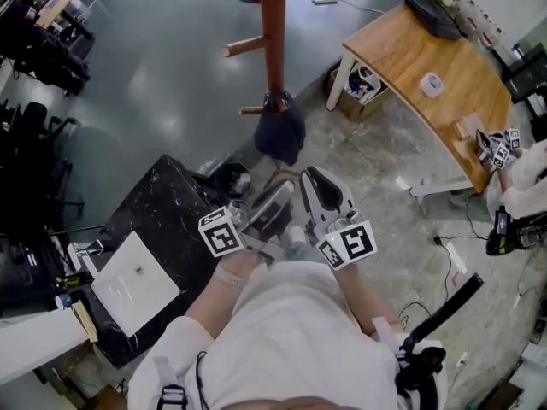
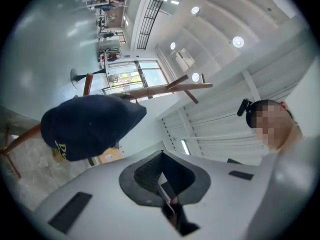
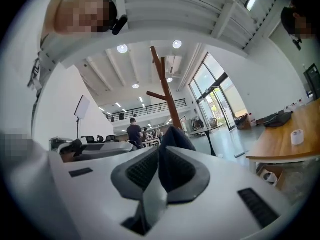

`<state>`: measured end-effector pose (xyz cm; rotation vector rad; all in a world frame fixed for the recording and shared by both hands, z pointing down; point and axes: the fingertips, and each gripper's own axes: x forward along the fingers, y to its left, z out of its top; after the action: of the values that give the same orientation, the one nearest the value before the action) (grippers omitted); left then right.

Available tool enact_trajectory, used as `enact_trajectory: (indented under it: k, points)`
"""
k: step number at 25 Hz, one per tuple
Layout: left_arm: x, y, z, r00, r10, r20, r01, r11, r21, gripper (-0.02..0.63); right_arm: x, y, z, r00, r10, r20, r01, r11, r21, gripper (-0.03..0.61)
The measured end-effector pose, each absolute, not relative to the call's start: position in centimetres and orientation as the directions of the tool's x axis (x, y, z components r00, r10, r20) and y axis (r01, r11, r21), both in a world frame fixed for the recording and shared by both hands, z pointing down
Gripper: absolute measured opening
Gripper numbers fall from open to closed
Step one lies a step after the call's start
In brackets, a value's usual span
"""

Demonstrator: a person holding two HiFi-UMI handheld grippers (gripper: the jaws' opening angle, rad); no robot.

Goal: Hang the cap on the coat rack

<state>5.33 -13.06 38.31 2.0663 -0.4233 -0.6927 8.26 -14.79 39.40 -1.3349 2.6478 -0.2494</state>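
A dark navy cap point(image 1: 279, 131) hangs on a lower peg of the wooden coat rack point(image 1: 273, 32), free of both grippers. In the left gripper view the cap point(image 2: 90, 126) shows at upper left with the rack's pole point(image 2: 165, 90) behind it. My left gripper point(image 1: 272, 205) and right gripper point(image 1: 320, 191) are held side by side near my chest, a short way below the cap. Both have their jaws together with nothing between them. In the right gripper view the cap point(image 3: 174, 136) peeks just over my right gripper point(image 3: 159, 153), in front of the rack point(image 3: 165, 84).
A curved wooden desk point(image 1: 410, 54) stands at right with a tape roll point(image 1: 432, 84) and a black bag point(image 1: 432, 14) on it, and a box point(image 1: 363, 88) beneath. A black marble table point(image 1: 158, 216) with a white sheet point(image 1: 135, 282) is at left. Another person point(image 1: 523, 178) is at the right edge.
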Motion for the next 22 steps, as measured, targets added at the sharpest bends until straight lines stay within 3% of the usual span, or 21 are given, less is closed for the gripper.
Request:
enact_trajectory:
  k: [10,22]
  points:
    - [-6.9,-11.2,35.9,0.59,-0.74,-0.323,-0.237,-0.541,0.807,0.008,-4.3,-13.6,36.9,-0.804,-0.581,-0.129,-0.551,0.808,-0.208,0.046]
    - [-19.0,-4.9,35.8,0.273,-0.91,-0.311,-0.432,-0.405,0.806,0.008,-16.2,-9.2,37.4,-0.948,-0.289,-0.134,-0.255,0.941,-0.224,0.046]
